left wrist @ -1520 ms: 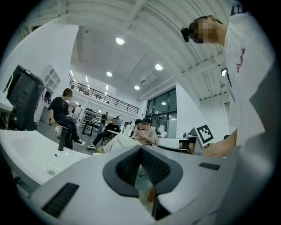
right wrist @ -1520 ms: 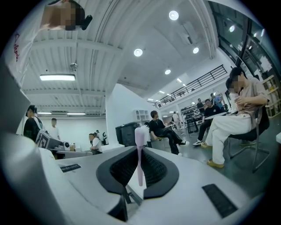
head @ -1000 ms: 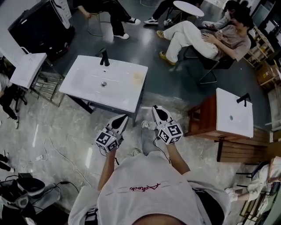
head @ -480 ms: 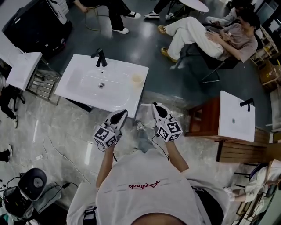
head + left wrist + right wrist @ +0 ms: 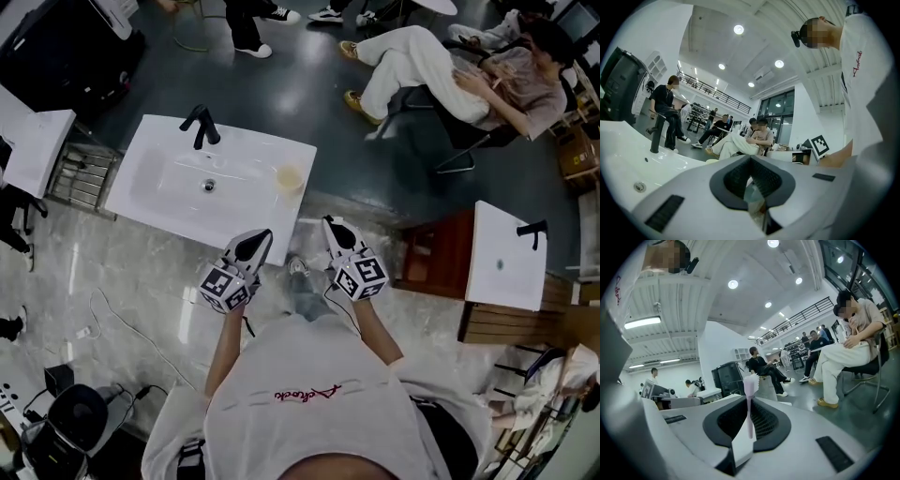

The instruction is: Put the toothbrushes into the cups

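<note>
ahead and a little left: white sink tabletop, black faucet at its far edge, basin in the middle.

at the tabletop's near right corner, side by side: left gripper and right gripper, both pointing roughly level toward the far side.

on the tabletop's right part, just beside the basin: one pale cup, upright, mouth up. far of both sets of fingers, falling between the two lines of pointing, so about as near to one hand as the other. only its rim visible over the left gripper's body in the left gripper view. no second cup made out.

in the right gripper view: fingers pinching a pink toothbrush, long axis upright, bristle head on top, crosswise to the pointing direction.

in the left gripper view: fingers close together on a translucent greenish piece, probably a second toothbrush's handle, too blurred to be sure.

judged next: forward over the tabletop's near edge until a brush stands above the cup's mouth, then straight down, kept upright.
</note>
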Motion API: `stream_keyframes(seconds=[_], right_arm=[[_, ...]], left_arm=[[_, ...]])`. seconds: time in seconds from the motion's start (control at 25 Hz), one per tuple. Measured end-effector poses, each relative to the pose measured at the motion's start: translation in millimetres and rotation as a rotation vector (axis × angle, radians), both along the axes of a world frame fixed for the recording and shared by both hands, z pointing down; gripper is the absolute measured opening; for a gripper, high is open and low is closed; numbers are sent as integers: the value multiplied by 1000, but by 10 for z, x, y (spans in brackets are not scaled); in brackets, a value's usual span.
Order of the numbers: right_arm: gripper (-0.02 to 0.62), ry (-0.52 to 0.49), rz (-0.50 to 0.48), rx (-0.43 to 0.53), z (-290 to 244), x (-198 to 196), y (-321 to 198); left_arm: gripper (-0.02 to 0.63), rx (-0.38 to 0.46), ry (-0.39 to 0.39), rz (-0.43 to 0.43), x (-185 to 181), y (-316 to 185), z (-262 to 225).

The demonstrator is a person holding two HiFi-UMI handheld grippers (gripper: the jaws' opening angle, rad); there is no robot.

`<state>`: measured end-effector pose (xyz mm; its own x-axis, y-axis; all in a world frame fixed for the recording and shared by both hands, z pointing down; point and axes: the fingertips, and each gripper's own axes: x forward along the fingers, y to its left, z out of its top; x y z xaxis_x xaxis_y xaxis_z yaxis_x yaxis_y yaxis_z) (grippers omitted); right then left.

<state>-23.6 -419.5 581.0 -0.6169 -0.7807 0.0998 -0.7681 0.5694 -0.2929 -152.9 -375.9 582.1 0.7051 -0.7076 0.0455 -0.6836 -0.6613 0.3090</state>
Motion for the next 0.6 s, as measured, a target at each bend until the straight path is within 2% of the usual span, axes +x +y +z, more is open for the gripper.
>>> stream_keyframes(seconds=[0.4,0.6], right_arm=[[41,15,-7,-73,290,-23,-208],[41,4,-10,-45,142,-27,-281]], left_arm=[[9,-87,21,5,13,-248,349],[9,-109,31,-3,4,-240,416]])
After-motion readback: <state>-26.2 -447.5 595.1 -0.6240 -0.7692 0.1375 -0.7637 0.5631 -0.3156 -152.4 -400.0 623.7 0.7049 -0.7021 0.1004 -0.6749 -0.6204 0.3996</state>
